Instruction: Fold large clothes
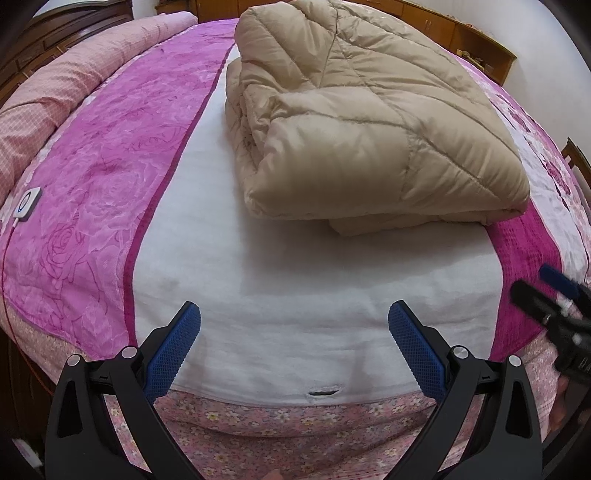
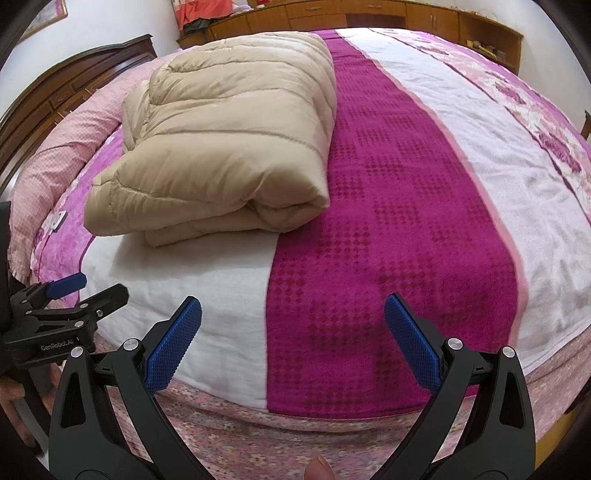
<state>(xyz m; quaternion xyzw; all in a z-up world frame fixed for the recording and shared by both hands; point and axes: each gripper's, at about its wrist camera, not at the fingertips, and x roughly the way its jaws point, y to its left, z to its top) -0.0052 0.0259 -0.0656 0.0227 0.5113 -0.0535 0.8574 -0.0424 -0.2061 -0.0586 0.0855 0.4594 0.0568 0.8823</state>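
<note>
A beige quilted padded garment lies folded into a thick bundle on the bed, on the white sheet. It also shows in the right wrist view, at upper left. My left gripper is open and empty, held above the bed's near edge, well short of the bundle. My right gripper is open and empty, above the magenta blanket strip, to the right of the bundle. Each gripper shows in the other's view: the right one and the left one.
The bed has a pink rose cover and a pink checked quilt roll on the left. A small white device with a cable lies on the cover. Wooden cabinets and a dark headboard stand behind.
</note>
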